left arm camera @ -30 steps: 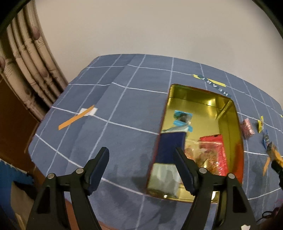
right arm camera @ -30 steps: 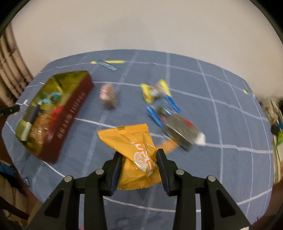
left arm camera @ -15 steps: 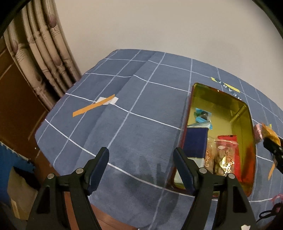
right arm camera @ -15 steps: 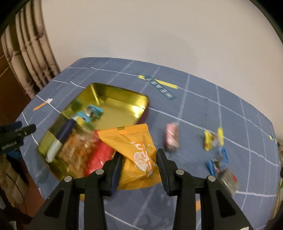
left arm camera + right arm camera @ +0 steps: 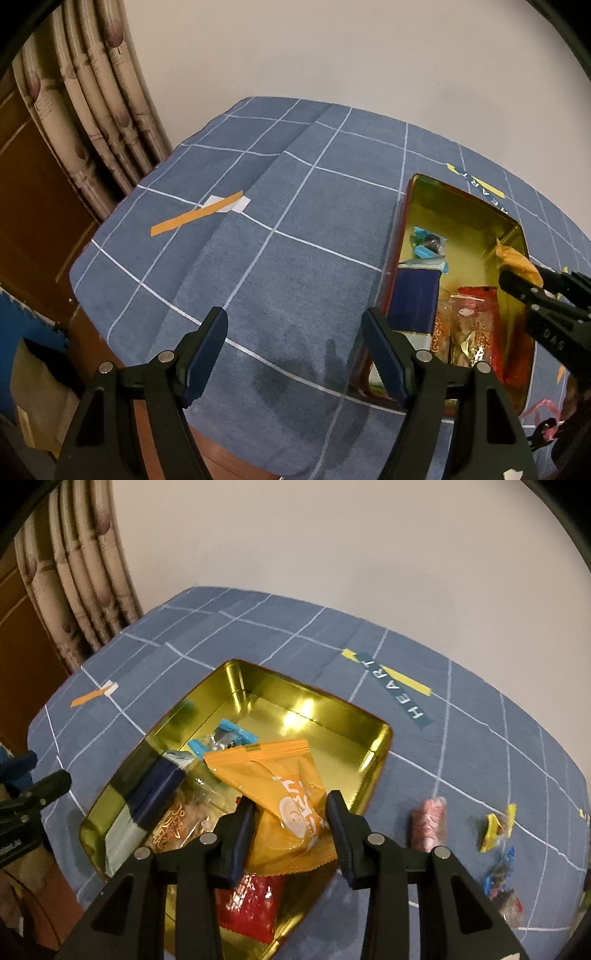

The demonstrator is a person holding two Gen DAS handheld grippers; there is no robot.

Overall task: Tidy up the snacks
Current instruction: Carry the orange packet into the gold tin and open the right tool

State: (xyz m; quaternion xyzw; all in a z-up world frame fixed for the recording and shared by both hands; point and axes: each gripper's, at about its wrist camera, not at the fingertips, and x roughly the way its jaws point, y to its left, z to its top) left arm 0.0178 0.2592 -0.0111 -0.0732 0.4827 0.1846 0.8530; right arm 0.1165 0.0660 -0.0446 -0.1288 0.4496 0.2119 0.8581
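Observation:
My right gripper (image 5: 290, 821) is shut on an orange snack packet (image 5: 280, 786) and holds it above the gold tin (image 5: 306, 709) with red outer walls. Inside the tin lie a dark blue box (image 5: 155, 794), a blue-wrapped candy (image 5: 225, 738), a clear cracker packet (image 5: 177, 823) and a red packet (image 5: 251, 904). In the left wrist view the same tin (image 5: 461, 206) sits at the right, with the right gripper (image 5: 528, 291) and orange packet (image 5: 517, 262) over its far side. My left gripper (image 5: 295, 350) stands open over bare cloth, left of the tin.
Loose on the blue checked tablecloth (image 5: 461, 760) right of the tin: a pink packet (image 5: 428, 823), a yellow candy (image 5: 498, 827), blue candies (image 5: 502, 871). A "HEART" label (image 5: 402, 694) and orange tape (image 5: 195, 218) lie on the cloth. Curtains (image 5: 96, 110) stand at left; the table edge is near.
My right gripper has carried the orange packet leftward from the loose candies to over the tin. The left gripper has shifted left off the tin, staying open.

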